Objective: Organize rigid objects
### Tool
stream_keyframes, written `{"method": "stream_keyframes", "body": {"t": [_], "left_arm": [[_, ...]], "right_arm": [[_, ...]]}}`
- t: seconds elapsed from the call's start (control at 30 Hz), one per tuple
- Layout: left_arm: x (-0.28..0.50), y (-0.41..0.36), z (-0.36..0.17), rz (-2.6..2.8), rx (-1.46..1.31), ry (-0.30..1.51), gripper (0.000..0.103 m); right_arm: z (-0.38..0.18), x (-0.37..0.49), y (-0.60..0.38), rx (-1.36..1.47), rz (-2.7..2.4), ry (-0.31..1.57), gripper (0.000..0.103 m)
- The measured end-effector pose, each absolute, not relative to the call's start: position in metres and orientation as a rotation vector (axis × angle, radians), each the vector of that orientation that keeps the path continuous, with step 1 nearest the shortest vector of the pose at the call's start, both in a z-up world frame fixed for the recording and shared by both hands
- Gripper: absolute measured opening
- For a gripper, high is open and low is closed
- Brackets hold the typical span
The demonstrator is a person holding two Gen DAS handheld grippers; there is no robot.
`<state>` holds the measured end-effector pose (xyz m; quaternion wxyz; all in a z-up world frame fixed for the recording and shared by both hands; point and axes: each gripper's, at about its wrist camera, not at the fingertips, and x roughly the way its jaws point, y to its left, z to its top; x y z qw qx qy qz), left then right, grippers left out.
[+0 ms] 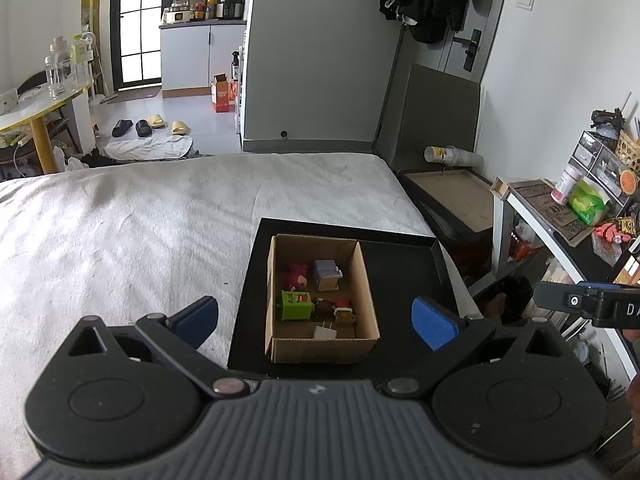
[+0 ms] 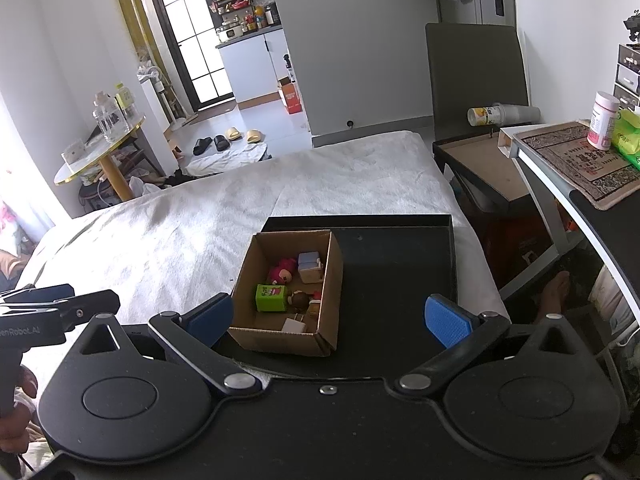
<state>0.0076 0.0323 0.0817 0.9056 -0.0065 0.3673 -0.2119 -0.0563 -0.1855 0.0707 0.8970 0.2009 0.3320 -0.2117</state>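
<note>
A small cardboard box (image 1: 362, 280) (image 2: 330, 280) stands on the left part of a black tray (image 1: 404, 272) (image 2: 392, 264) on the bed. Inside it lie a pink plush toy (image 1: 295, 274) (image 2: 281, 273), a pale blue block figure (image 1: 327, 274) (image 2: 310, 266), a green cube toy (image 1: 296, 305) (image 2: 271, 298), a brown-headed figurine (image 1: 334, 309) (image 2: 301, 301) and a white charger plug (image 1: 325, 333) (image 2: 294, 325). My left gripper (image 1: 316, 322) hovers open above the box's near side. My right gripper (image 2: 330, 320) is open too, over the tray's near edge. Neither holds anything.
The white bedspread (image 1: 140, 232) (image 2: 180, 224) spreads to the left and beyond the tray. A desk with a bottle (image 2: 602, 120) and green pack (image 1: 586, 202) stands at the right. A framed board (image 1: 456, 196) lies beside the bed. A bare foot (image 2: 554, 292) shows under the desk.
</note>
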Motion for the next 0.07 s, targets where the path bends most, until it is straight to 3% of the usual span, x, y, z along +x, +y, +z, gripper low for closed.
{"method": "stream_keyframes", "body": {"t": [0.07], "left_arm": [[0.0081,0.0326,0.0814,-0.44,-0.014,0.76,0.102]], "right_arm": [[0.0706,-0.0565,-0.1855,0.415,-0.437,0.688,0.103]]}}
